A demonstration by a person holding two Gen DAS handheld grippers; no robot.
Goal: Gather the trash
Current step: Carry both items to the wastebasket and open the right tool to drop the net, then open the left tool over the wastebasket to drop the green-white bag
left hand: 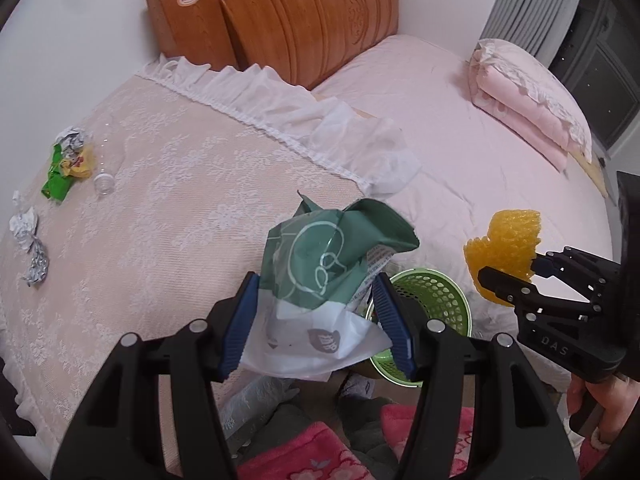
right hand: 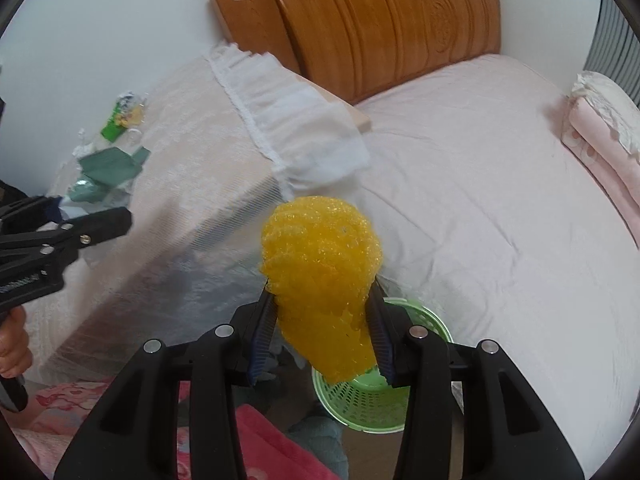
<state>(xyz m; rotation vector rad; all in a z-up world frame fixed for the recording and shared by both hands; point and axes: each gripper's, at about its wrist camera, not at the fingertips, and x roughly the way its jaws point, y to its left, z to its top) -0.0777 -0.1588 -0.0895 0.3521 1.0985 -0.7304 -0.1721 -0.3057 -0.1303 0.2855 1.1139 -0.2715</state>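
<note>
The yellow foam net is squeezed between the right gripper blue pads, right above the green basket. It looks soft, light and springy, so a pinch across its middle should hold it. The left gripper pinches a green and white bag near its bottom, beside the basket. The bag looks thin and crinkly. More crumpled paper and a green wrapper lie on the lace-covered table.
</note>
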